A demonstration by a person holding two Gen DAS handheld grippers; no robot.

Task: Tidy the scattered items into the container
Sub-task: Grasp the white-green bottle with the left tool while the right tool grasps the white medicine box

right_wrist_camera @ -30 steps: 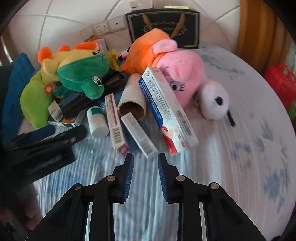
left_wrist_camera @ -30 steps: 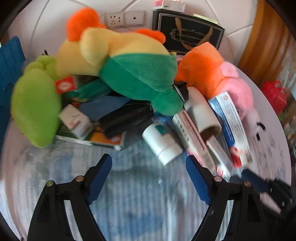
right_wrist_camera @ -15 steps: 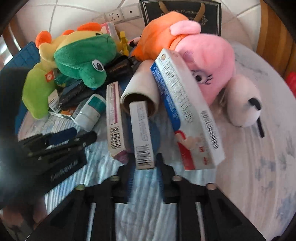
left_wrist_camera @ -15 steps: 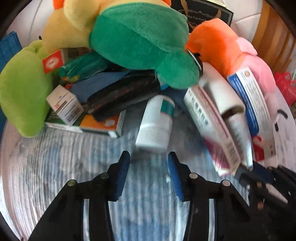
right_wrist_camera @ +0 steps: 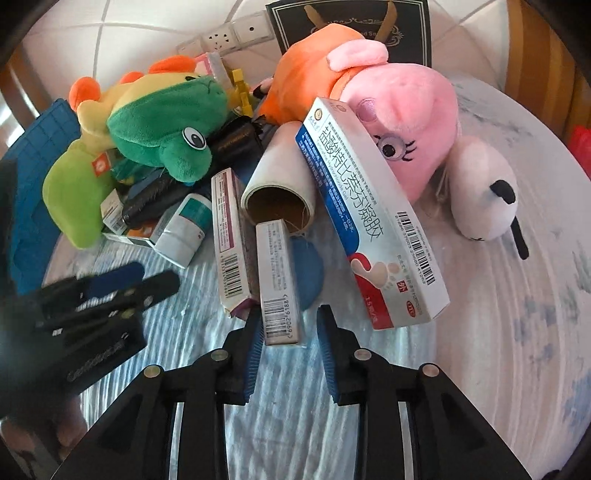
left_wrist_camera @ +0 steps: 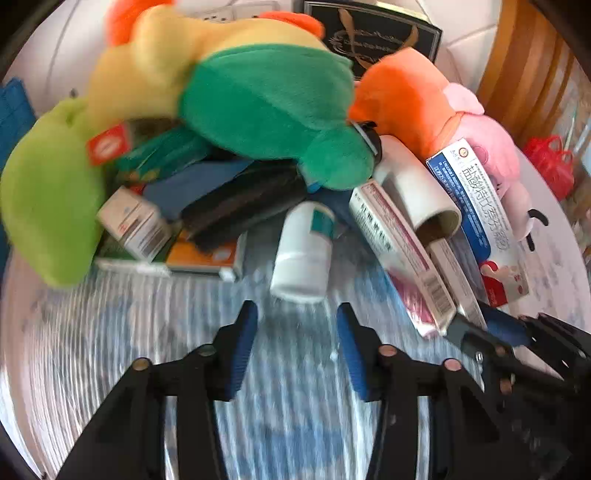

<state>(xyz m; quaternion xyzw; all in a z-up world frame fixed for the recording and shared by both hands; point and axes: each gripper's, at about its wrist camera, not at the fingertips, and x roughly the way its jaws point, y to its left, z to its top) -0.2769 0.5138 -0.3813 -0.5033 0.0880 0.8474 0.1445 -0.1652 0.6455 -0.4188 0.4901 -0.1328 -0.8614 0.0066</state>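
My left gripper (left_wrist_camera: 295,314) points down at a white bottle with a teal label (left_wrist_camera: 303,251) lying just beyond its fingertips. Its jaws are opening and nothing is between the blue pads. My right gripper (right_wrist_camera: 290,317) has the barcode end of a small grey box (right_wrist_camera: 277,280) between its jaws, which are opening. The left pad touches the box; the right pad stands apart from it. The box lies between a pink-and-white carton (right_wrist_camera: 231,236) and a large blue-and-white carton (right_wrist_camera: 369,221). A blue crate (right_wrist_camera: 37,166) stands at the far left.
A green-and-yellow plush frog (left_wrist_camera: 258,110) and a pink plush pig (right_wrist_camera: 399,122) lie on the pile at the back. A white roll (right_wrist_camera: 280,177), black pouches and small boxes fill the middle. A black gift bag (right_wrist_camera: 351,26) stands against the wall.
Both grippers have come in closer to the pile. The left jaws narrowed from wide. The right jaws closed on the small grey box and have now parted a little.
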